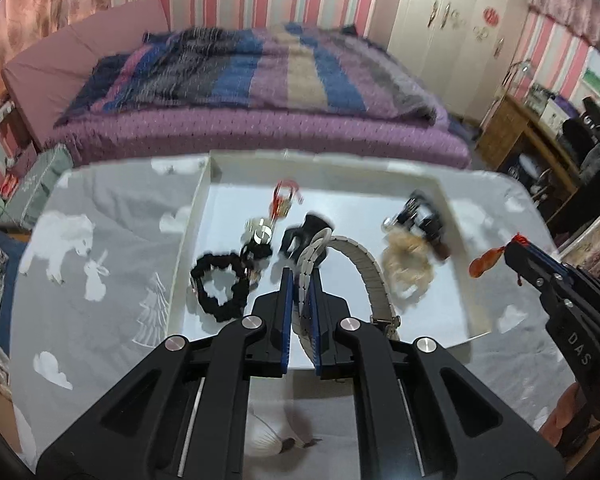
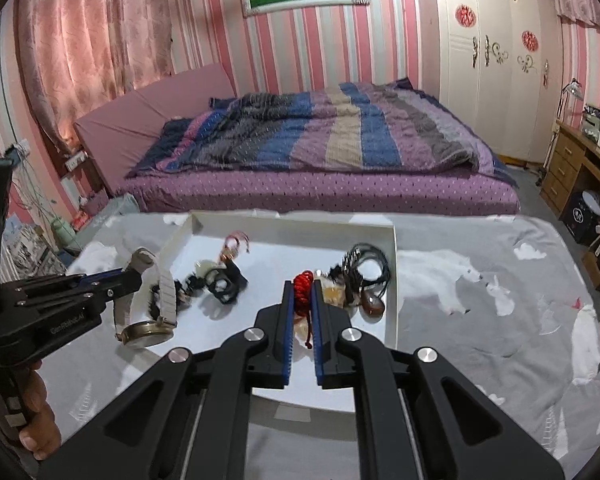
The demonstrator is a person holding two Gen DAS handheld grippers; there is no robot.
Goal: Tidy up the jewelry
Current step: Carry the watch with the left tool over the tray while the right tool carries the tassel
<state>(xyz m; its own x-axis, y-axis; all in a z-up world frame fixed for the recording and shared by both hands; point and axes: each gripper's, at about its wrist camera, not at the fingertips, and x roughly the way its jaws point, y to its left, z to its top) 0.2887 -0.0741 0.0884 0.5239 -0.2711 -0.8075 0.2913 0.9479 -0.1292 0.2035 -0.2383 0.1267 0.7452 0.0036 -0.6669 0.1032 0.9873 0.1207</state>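
Gripping a watch [image 2: 156, 304] in the left gripper [image 1: 300, 276], a red cord [image 2: 303, 286] in the right gripper [image 2: 302, 292] (both above the tray [image 1: 192, 216]); risking slippage, tangling.

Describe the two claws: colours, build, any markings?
Both match: matte black plastic, angular linkage arms with cut-out slots, silver round pivot bolts, blue ribbed pads lining the fingers. The left claw shows "GenRobot.AI" in grey print on its side in the right view. The right claw carries "DAS" in the left view. A bare hand grips the left handle; no cables visible.
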